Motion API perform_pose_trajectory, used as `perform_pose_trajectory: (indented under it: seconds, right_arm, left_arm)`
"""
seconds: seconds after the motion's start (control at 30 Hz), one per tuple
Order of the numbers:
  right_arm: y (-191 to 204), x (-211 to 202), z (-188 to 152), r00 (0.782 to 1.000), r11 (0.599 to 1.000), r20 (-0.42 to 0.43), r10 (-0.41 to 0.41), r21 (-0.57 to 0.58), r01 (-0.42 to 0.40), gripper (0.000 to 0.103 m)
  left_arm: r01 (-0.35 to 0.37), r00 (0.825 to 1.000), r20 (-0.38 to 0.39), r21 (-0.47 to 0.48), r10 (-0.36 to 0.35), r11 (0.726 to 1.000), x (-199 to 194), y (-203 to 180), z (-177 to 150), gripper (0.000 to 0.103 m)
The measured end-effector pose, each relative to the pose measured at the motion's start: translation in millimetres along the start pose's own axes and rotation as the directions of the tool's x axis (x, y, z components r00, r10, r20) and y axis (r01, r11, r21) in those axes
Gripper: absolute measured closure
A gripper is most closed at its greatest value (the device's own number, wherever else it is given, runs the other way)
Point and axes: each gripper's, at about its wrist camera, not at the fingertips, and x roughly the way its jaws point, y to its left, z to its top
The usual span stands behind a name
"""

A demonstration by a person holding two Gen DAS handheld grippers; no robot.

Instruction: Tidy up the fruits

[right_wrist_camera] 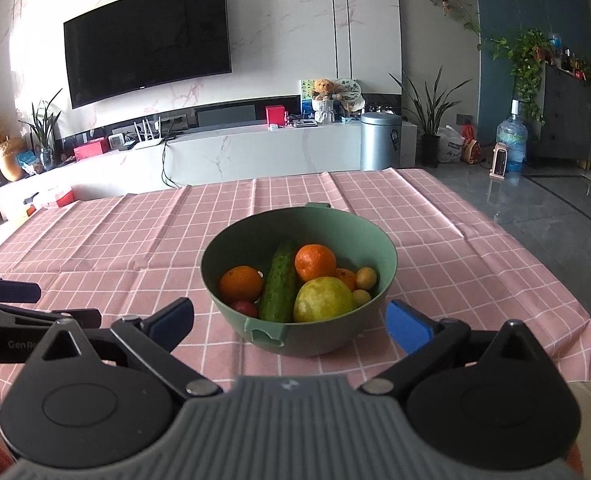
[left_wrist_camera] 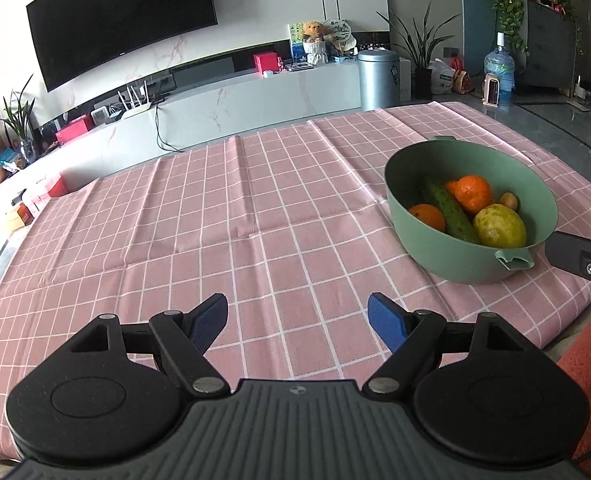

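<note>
Green bowl is set on the counter, covered by a pink checked cloth; fruit is piled inside. In the right wrist view a small red fruit and two small yellow ones are shown beside the oranges, cucumber and large yellow-green fruit; the red one is hidden in the left wrist view. Right gripper fingers are spread wide, just before the bowl, nothing clamped. Left gripper fingers are likewise apart, over bare cloth left of the bowl. Beyond the bowl a wall TV, white cabinet and metal bin are seen.
</note>
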Motion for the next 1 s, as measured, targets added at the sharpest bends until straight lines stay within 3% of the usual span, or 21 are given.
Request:
perform_pose_trajectory:
  seconds: [1.0]
  right_arm:
    - [9.3, -0.9, 0.6, 1.000, 0.998, 0.006, -0.021, -0.059, 0.021, 0.005]
  left_arm:
    - [0.001, 1.000, -0.004, 0.012, -0.001, 1.000, -3.7, -1.0, 2.1, 0.009]
